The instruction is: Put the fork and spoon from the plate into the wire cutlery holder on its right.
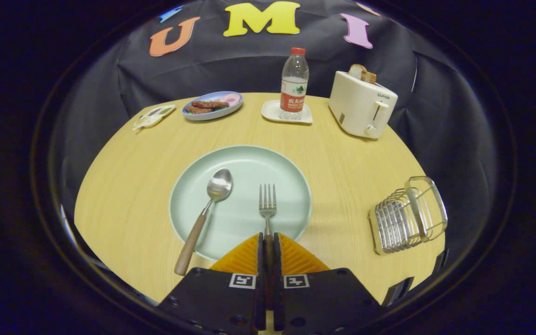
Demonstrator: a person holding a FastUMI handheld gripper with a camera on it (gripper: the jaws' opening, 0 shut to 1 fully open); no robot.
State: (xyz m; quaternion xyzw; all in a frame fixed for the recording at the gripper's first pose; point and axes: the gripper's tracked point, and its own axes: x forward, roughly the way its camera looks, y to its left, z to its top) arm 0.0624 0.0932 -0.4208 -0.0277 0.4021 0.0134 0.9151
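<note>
The toaster (pixel 362 104) at the far right of the table (pixel 123 195) carries the word SUPOR in small dark letters on its upper front, above the lever slot; slices of bread stick out of its top. The water bottle (pixel 294 80) has a red cap and a red and white label with print that is too small to make out, and it stands on a small white square coaster (pixel 272 113). Left of it sits a blue oval dish (pixel 212 106) with brownish food, and further left a small white packet-like item (pixel 152 116) whose markings cannot be read. Two square black and white marker tags are fixed on the gripper body just behind the fingers.

The gripper (pixel 268 237) has its fingers drawn together on the handle of the fork (pixel 267 204), which runs straight out between them; both fingers press against the handle. The fork's tines point away over the pale green plate (pixel 291 172), and its head lies just ahead of the fingertips. The spoon (pixel 205 214) lies to the left of the fork, bowl on the plate, wooden handle angled back over the plate's near rim onto the table, apart from the fingers. The wire cutlery holder (pixel 407 216) stands on the table to the right of the plate, well apart from the fingers, near the table's edge
</note>
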